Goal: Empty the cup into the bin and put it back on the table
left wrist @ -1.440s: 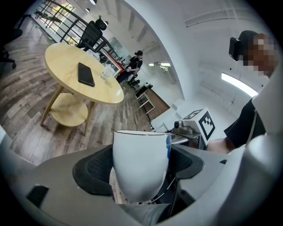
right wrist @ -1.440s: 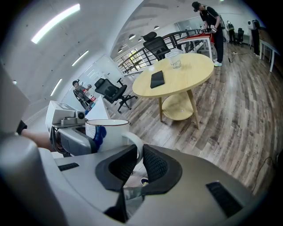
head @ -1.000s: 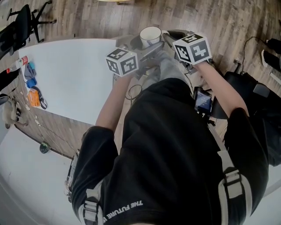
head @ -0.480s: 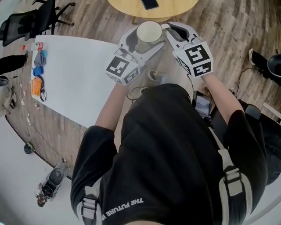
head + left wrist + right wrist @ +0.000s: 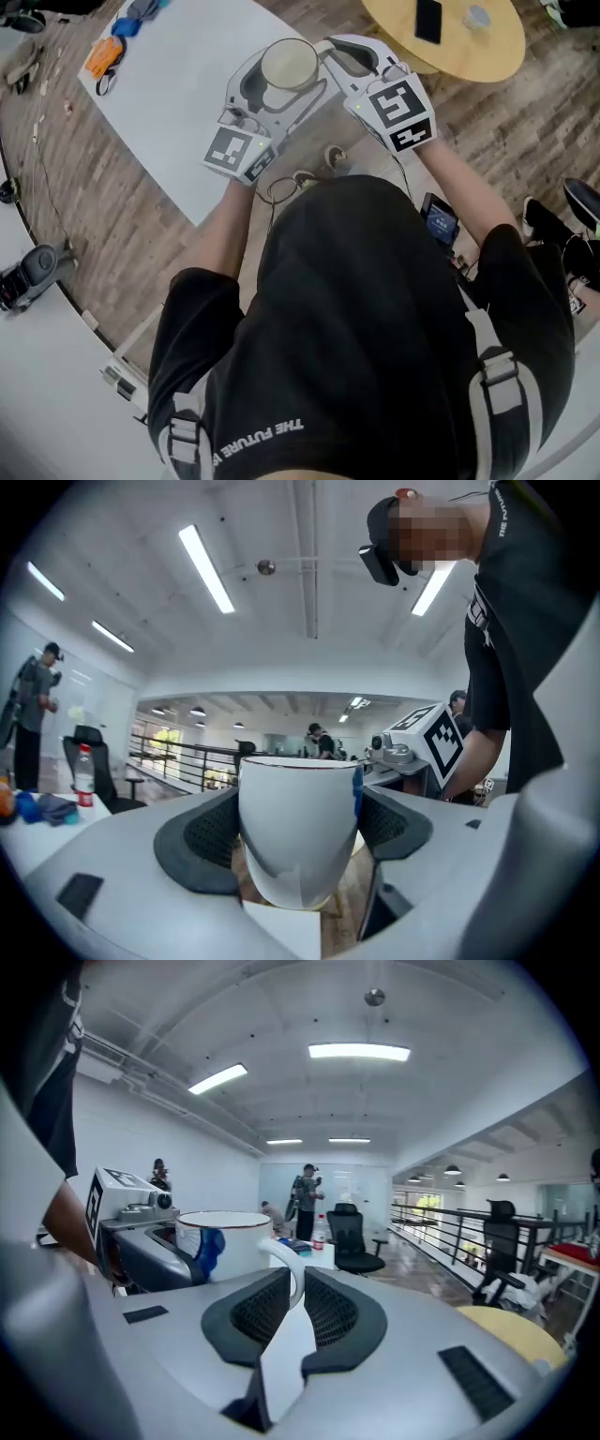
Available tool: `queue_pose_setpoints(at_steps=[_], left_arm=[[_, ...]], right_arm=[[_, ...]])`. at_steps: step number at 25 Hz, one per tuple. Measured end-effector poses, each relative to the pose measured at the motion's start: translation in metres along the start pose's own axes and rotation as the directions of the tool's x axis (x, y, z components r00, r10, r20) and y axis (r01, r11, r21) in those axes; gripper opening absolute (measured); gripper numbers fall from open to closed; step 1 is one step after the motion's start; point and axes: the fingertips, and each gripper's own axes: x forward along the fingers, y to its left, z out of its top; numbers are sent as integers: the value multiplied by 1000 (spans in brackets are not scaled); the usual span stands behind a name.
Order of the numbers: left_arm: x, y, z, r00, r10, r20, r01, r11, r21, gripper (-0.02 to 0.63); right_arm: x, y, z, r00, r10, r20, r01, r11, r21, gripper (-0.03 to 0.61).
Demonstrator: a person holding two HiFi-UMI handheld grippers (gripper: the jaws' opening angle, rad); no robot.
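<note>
A white cup (image 5: 289, 64) with a thin dark rim is held upright in the air by both grippers, above the edge of the white table (image 5: 178, 94). My left gripper (image 5: 277, 86) is shut on the cup's body; in the left gripper view the cup (image 5: 298, 827) fills the gap between the dark pads (image 5: 208, 836). My right gripper (image 5: 328, 58) is shut on the cup's handle (image 5: 286, 1265), which sits pinched between its pads (image 5: 328, 1312). The cup (image 5: 225, 1241) shows a blue mark on its side. Its inside is not clearly visible.
A round wooden table (image 5: 478, 47) with a dark phone (image 5: 427, 21) stands at the upper right. Blue and orange items (image 5: 108, 52) lie on the white table's far left end. Wooden floor and a cable (image 5: 286, 183) lie below the grippers. No bin is in view.
Both grippers have risen together with the cup held between them and turned. The head view has swung, so the white table and round table now lie around the cup.
</note>
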Motion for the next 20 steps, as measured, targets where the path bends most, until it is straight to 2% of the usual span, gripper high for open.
queue_pose_setpoints(at_steps=[2,4,9,13,16,20], left_arm=[[-45,28,5,993,114,11,-114,993,21,377],[-92,58,7,976,218,15,-219,975,33,377],[-168,107,1,933,359,5,-359,933,39,377],[-185,123,-19,916,401,-15,-400,916,41,377],[-187,139,-57,914,396,-86,-393,918,50,377],[-191,172,-111,906,393,-156,-395,918,23,377]], right_arm=[[36,41,18,993,118,24,-117,992,-47,51],[73,85,34,972,231,38,-227,970,-85,51],[136,154,53,931,365,33,-358,926,-122,51],[160,174,40,914,406,5,-402,907,-126,51],[184,176,14,916,400,-41,-402,908,-118,51],[227,183,-31,910,403,-101,-412,905,-104,51]])
